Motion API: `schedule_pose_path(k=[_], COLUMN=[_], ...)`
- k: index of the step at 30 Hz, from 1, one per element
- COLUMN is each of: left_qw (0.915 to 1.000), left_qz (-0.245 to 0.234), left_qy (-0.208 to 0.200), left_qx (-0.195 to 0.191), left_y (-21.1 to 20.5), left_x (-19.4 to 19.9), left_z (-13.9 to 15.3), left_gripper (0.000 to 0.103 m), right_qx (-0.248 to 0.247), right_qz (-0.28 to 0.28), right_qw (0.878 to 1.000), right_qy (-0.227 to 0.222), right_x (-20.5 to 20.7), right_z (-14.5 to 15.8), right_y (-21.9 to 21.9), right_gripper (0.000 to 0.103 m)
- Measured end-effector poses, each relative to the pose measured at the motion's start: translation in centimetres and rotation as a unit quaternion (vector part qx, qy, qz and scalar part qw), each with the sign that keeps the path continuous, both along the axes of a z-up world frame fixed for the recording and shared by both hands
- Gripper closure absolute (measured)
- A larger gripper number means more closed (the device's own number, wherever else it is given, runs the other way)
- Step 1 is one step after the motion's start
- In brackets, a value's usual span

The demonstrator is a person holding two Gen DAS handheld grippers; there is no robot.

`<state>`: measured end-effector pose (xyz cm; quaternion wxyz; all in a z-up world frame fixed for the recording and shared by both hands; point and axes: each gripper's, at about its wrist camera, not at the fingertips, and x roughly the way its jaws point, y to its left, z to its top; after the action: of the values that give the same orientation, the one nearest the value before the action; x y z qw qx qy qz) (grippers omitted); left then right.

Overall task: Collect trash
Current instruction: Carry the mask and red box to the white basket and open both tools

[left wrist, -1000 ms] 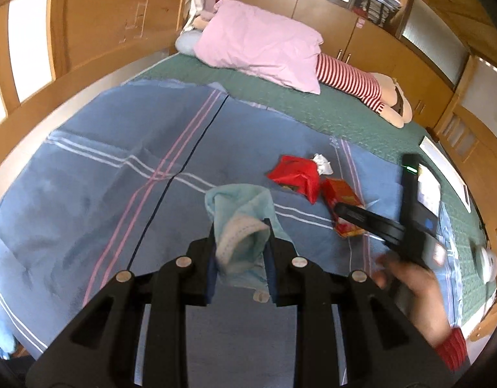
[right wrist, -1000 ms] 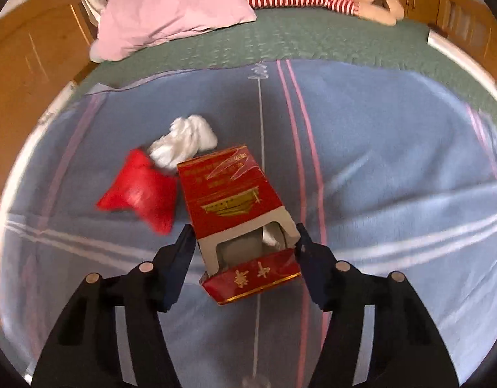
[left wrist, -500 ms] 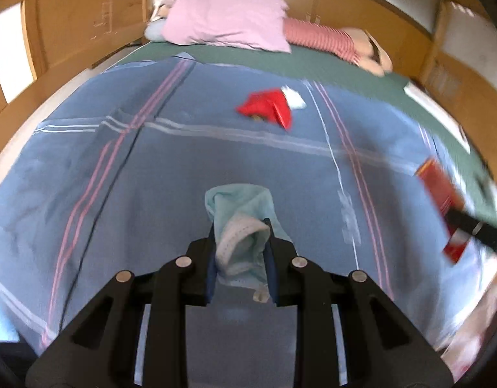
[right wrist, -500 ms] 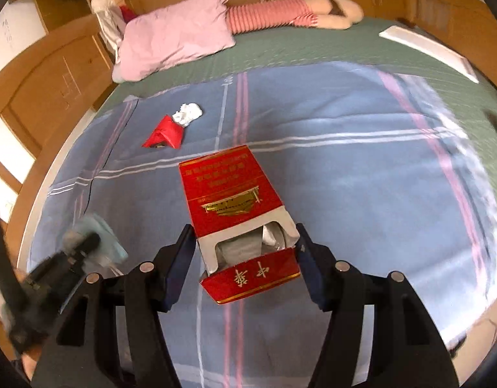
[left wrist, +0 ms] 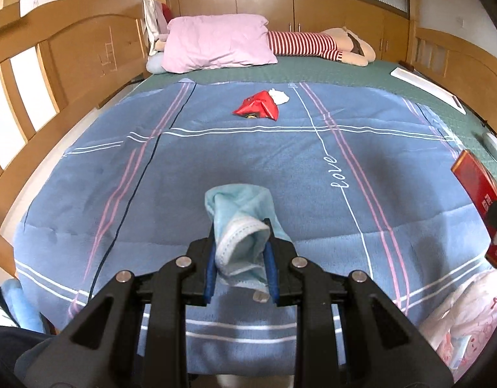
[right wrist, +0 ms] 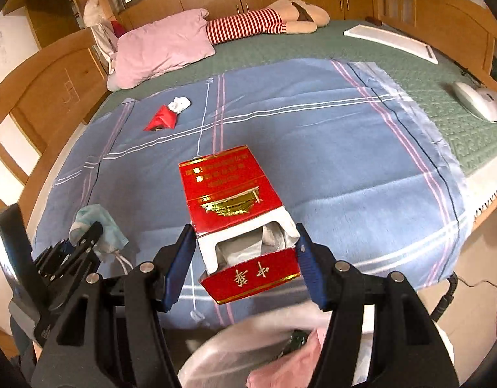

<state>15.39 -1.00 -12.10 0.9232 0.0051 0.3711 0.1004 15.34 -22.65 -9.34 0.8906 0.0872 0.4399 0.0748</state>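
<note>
My left gripper (left wrist: 240,252) is shut on a crumpled light blue face mask (left wrist: 240,223), held above the near part of the blue blanket (left wrist: 248,148). My right gripper (right wrist: 247,255) is shut on an open red cigarette box (right wrist: 230,194), held above a white and pink plastic trash bag (right wrist: 280,349) at the bed's near edge. The box (left wrist: 478,190) and the bag (left wrist: 468,320) also show at the right of the left wrist view. A red wrapper (left wrist: 257,107) and a white crumpled tissue (left wrist: 280,95) lie far up the blanket. The left gripper with the mask (right wrist: 96,229) shows at the left of the right wrist view.
A pink pillow (left wrist: 216,42) and a striped doll (left wrist: 316,43) lie at the head of the bed. Wooden bed rails (left wrist: 54,64) run along both sides. A white flat board (right wrist: 390,42) and a white device (right wrist: 478,100) lie on the green mattress cover at the right.
Both grippers have pulled back from the trash toward the bed's near edge with their items. The trash bag has come into view below the right gripper.
</note>
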Motion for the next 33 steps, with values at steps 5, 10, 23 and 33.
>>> schedule_pose_path(k=[5, 10, 23, 33], left_qw=[0.9999, 0.9999, 0.9995, 0.9285], left_qz=[-0.005, -0.006, -0.03, -0.296], left_qy=[-0.007, -0.008, -0.013, 0.018], left_qx=[0.007, 0.003, -0.006, -0.223], left_y=[-0.3, -0.2, -0.7, -4.3], left_x=[-0.8, -1.0, -1.2, -2.5], left_z=[0.2, 0.2, 0.4, 0.5], left_gripper=[0.078, 0.078, 0.078, 0.078], right_qx=[-0.014, -0.05, -0.037, 0.127], right_qz=[0.003, 0.007, 0.017, -0.179], right_qw=[1.0, 0.999, 0.998, 0.975], right_qy=[-0.004, -0.004, 0.045, -0.033], right_x=[-2.3, -4.8, -11.4, -11.1], right_z=[0.9, 1.8, 0.8, 3.4], right_y=[-0.1, -1.1, -6.2, -12.5], right_gripper=[0.042, 0.042, 0.023, 0.02])
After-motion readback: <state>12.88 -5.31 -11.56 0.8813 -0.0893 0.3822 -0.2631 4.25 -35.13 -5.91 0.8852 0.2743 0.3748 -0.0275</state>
